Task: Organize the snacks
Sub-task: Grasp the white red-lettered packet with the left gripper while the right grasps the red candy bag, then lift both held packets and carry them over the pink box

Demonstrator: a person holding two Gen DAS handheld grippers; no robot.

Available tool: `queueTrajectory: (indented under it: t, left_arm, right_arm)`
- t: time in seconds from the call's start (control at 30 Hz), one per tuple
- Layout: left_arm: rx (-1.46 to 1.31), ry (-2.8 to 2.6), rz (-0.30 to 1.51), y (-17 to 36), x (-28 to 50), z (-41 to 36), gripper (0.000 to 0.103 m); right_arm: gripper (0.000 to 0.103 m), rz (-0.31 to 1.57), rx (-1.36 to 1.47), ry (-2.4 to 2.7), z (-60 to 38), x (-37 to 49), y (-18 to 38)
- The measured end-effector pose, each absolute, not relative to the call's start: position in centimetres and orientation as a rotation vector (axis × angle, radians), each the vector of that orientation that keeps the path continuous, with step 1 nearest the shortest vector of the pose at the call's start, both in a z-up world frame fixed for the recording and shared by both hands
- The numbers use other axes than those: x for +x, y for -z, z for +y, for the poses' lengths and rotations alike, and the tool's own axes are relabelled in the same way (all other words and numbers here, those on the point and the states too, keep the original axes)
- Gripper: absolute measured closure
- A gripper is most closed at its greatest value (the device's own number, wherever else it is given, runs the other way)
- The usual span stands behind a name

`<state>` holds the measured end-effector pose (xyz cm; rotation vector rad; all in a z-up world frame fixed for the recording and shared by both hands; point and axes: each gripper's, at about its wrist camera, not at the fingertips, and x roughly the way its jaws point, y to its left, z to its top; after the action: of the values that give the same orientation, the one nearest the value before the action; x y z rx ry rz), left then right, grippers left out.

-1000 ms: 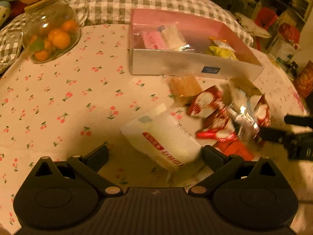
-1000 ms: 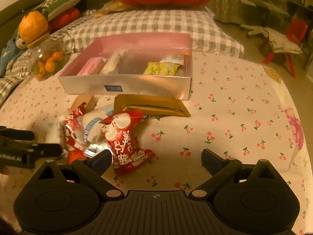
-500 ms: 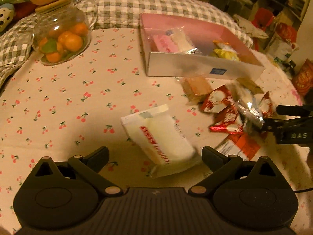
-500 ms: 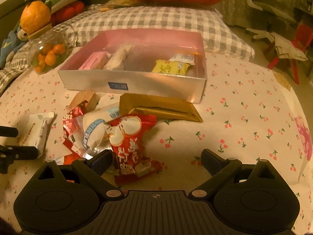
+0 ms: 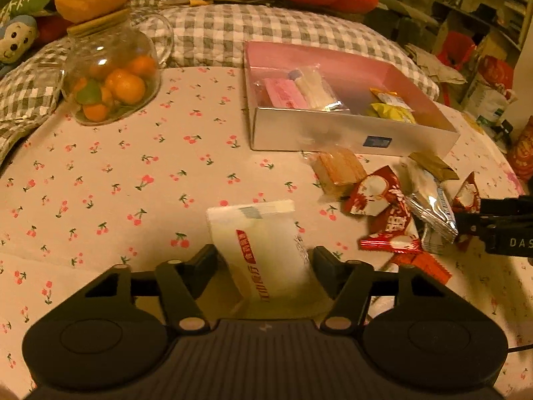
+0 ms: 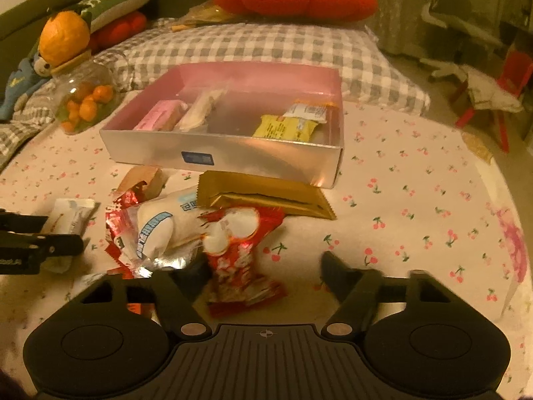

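We work both claws at once over the cherry-print bed cover [image 5: 140,173], because the loose snacks lie in one heap just in front of the pink box [image 5: 346,133] and two picks halve the trips. Our left claw [image 5: 263,260] has just been closing, and the white packet [image 5: 263,243] sits between its jaws — both pads look pressed to the packet's sides, so we take it as grasped, though it rests on the cover, not lifted. This packet lies apart from the heap, toward the cover's left edge, which makes it the easy first pick.

Our right claw [image 6: 263,266] has also just been closing around the red packet [image 6: 240,250]. The left finger [image 6: 196,266] touches the wrapper, while the right finger stands clear of it on bare cover, so we call this claw not yet clenched.

The box sits toward the far edge of the cover, against the checked pillow [image 6: 253,43], its open top facing up to receive snacks. Inside we count four packets: one pink, one pale, one yellow, one with an orange end. Outside, we count roughly seven — the white one, one gold, one brown biscuit pack, one white-and-blue, and about three red, though the heap overlaps and the red count is uncertain. One glass jar of oranges [image 5: 110,83] stands near the far left corner.
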<state>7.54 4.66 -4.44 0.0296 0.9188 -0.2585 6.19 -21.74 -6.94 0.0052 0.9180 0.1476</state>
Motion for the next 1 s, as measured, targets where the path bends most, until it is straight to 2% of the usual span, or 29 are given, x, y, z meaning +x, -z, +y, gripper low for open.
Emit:
queueTrajectory:
  t: [0.03, 0.07, 0.37, 0.57, 0.7, 0.87, 1.0]
  left_arm:
    - [0.034, 0.258, 0.916, 4.4, 7.6, 4.8, 0.053]
    - [0.038, 0.259, 0.914, 4.4, 7.6, 4.8, 0.056]
    - [0.053, 0.284, 0.911, 4.3, 7.9, 5.0, 0.058]
    - [0.131, 0.273, 0.908, 4.5, 7.9, 4.2, 0.052]
    - [0.142, 0.275, 0.906, 4.6, 8.0, 4.2, 0.052]
    - [0.142, 0.281, 0.927, 4.3, 8.1, 4.2, 0.059]
    - [0.148, 0.279, 0.932, 4.2, 8.0, 4.0, 0.059]
  right_arm:
    - [0.058, 0.922, 0.012, -0.151, -21.8, 6.2, 7.0]
    - [0.058, 0.923, 0.015, -0.153, -21.9, 6.2, 6.9]
    - [0.059, 0.921, -0.001, -0.156, -21.9, 6.0, 6.8]
    - [0.059, 0.931, -0.002, -0.152, -21.9, 5.9, 6.6]
    - [0.059, 0.936, -0.009, -0.15, -21.8, 6.0, 6.7]
    - [0.059, 0.955, -0.022, -0.139, -21.7, 6.0, 6.5]
    - [0.059, 0.965, -0.025, -0.129, -21.7, 6.0, 6.4]
